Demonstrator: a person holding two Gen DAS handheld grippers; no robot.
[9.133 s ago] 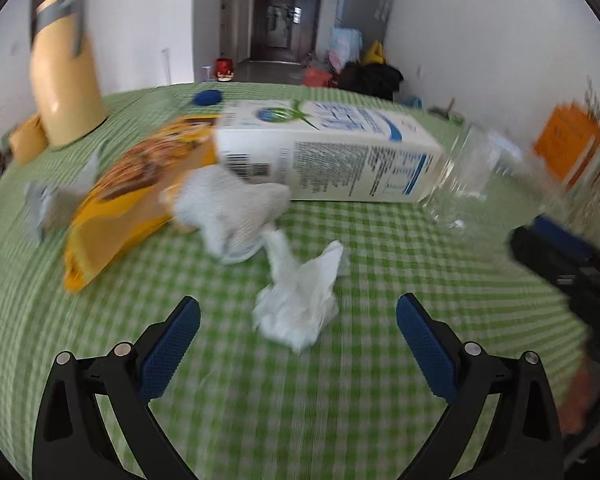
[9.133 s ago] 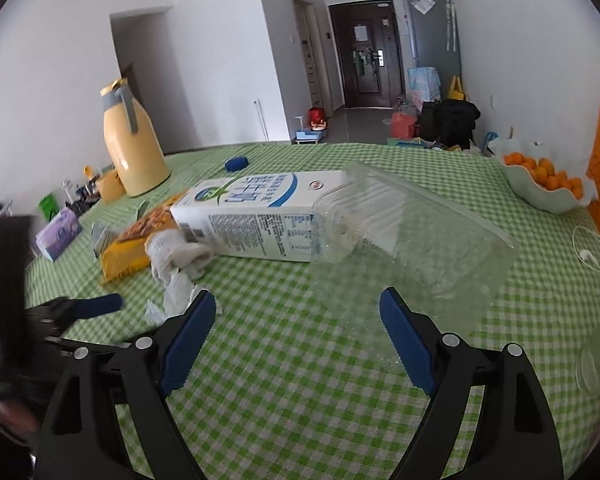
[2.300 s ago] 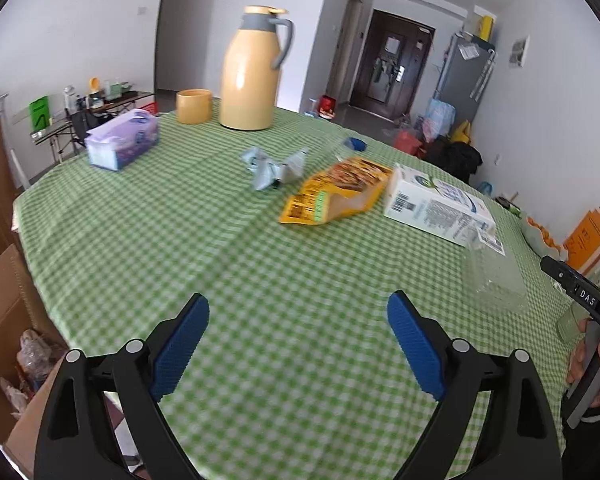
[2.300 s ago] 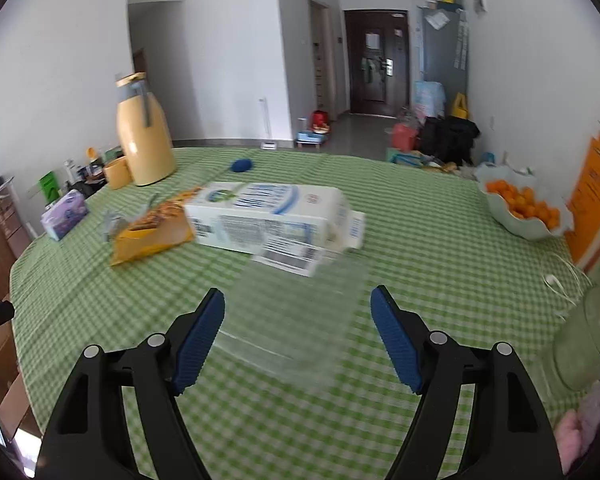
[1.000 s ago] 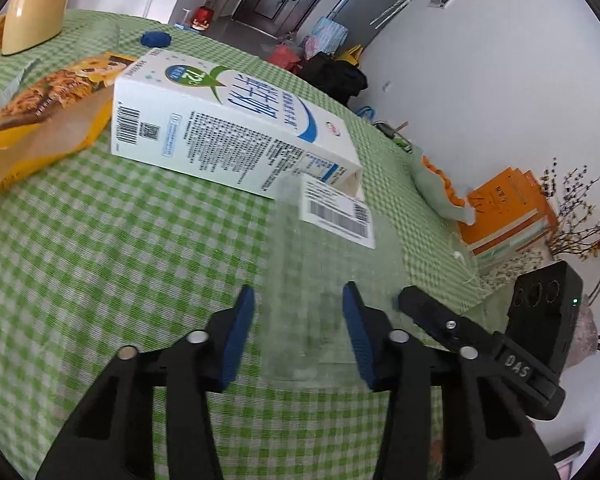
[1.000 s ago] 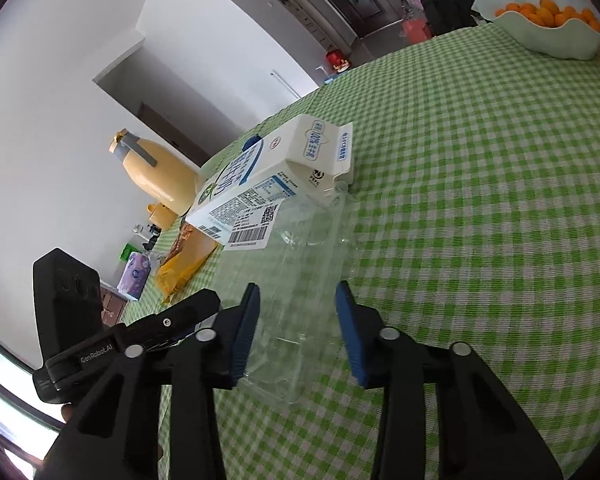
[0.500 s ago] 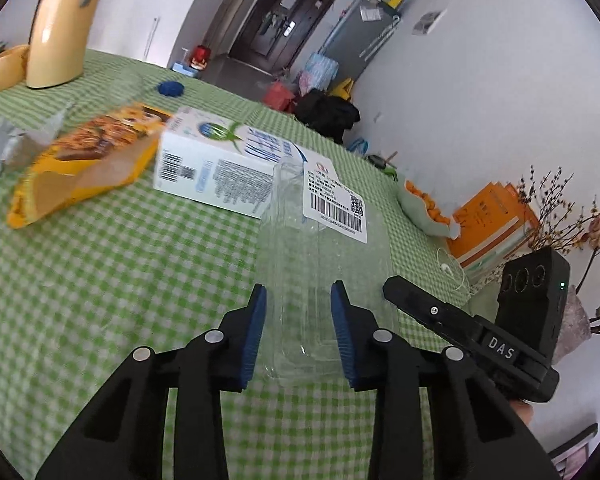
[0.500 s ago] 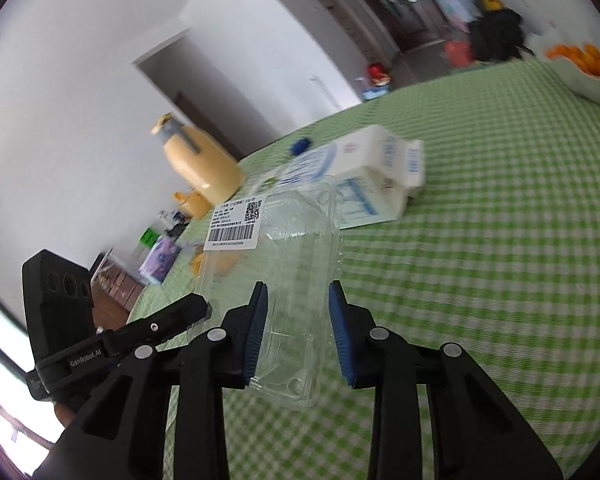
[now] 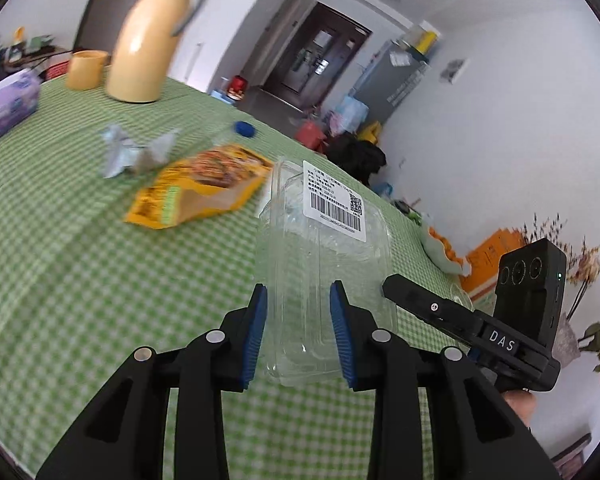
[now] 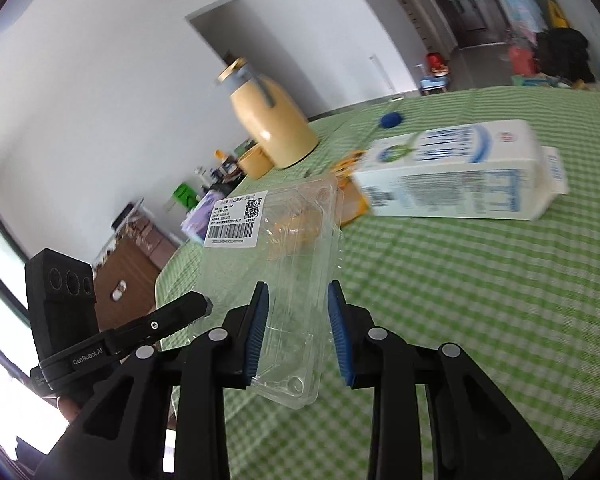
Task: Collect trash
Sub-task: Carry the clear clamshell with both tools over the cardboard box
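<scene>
Currently, in the left wrist view, the left gripper (image 9: pixel 298 330) clamps the clear plastic container (image 9: pixel 324 272), raised above the bench (image 9: pixel 80 280). In the right wrist view, the right gripper (image 10: pixel 296 332) clamps it too. Keep both grips light and level; thin plastic likely buckles.

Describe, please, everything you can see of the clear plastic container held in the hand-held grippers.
The clear plastic container is a thin, see-through clamshell box with moulded ridges and rounded corners, and it looks empty. A white label with a barcode and QR code sits near its far end. It is lifted off the green checked tablecloth, pointing away from both cameras. The left hand-held gripper and the right hand-held gripper each pinch its near end between blue pads; nothing else touches it.
</scene>
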